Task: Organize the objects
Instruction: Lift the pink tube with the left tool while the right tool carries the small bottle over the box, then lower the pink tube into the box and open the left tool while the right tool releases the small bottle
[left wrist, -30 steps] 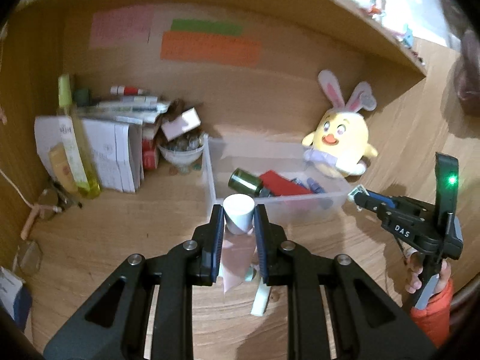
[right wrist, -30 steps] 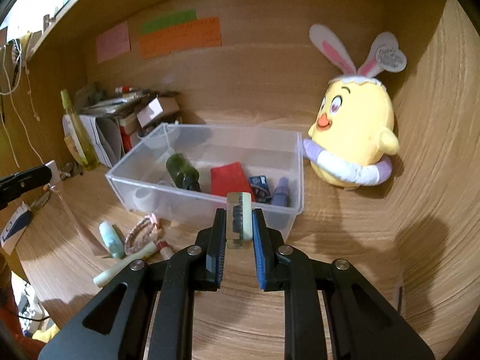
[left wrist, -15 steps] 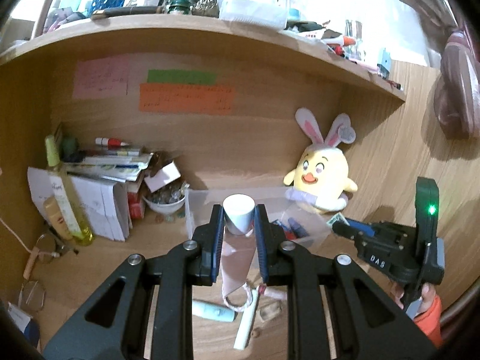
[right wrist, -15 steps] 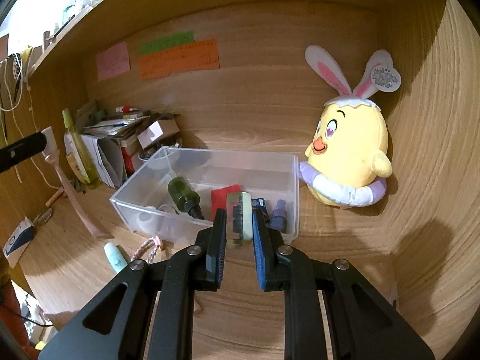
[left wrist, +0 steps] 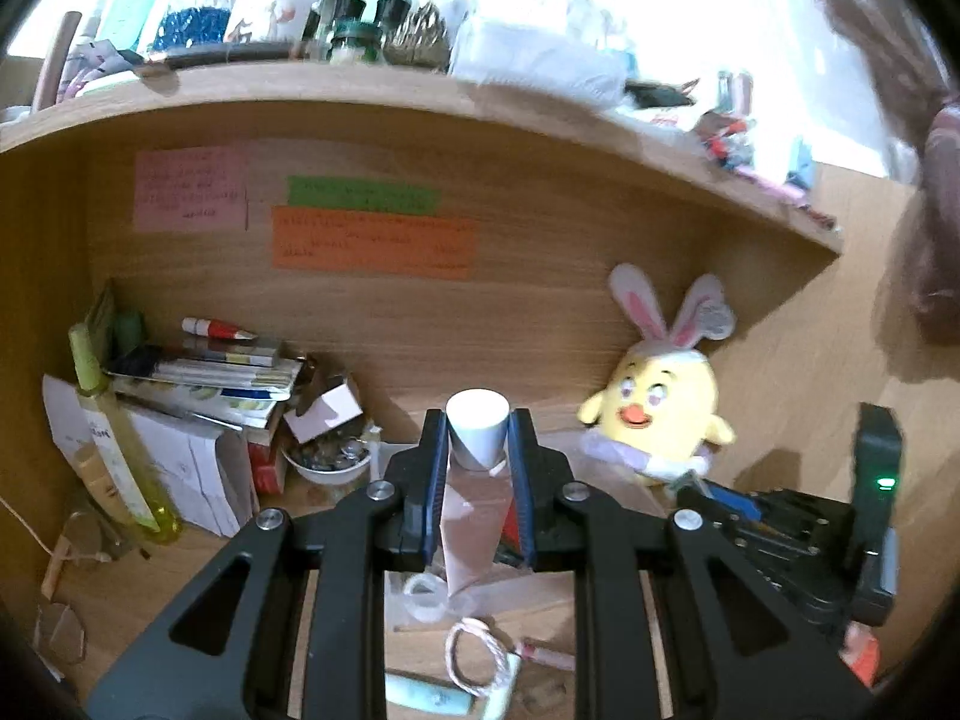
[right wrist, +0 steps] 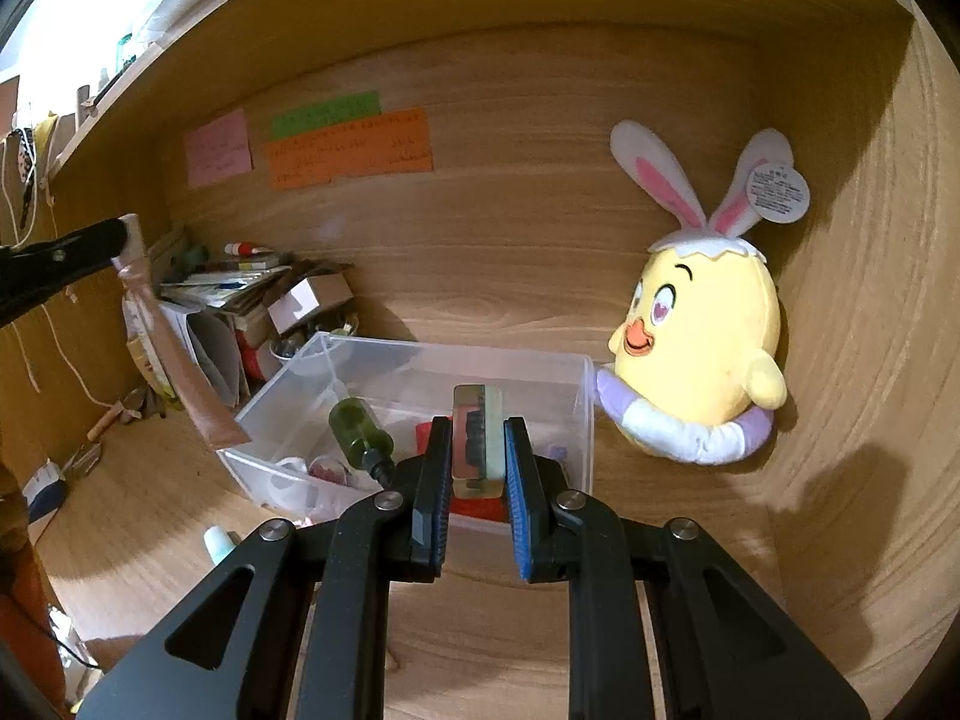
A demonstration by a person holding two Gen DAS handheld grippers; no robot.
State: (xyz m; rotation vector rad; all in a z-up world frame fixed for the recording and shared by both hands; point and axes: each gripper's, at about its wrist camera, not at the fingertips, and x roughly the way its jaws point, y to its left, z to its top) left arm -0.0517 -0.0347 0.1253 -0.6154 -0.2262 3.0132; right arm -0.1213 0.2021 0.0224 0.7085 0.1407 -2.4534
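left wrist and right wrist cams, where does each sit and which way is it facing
Left wrist: on the left gripper, facing the desk's back wall and top shelf; it holds a pink tube, and the right gripper shows at right.
Right wrist: on the right gripper, angled down at the clear bin; it holds a pale block, and the left gripper shows at left.
Shared: plush chick, orange note.

Pink tube [left wrist: 471, 516], white cap. Yellow plush chick [right wrist: 702, 348], pink-lined white ears. Clear bin [right wrist: 414, 360]; dark green bottle [right wrist: 358, 432] inside. Orange [right wrist: 351, 150], green, pink notes.
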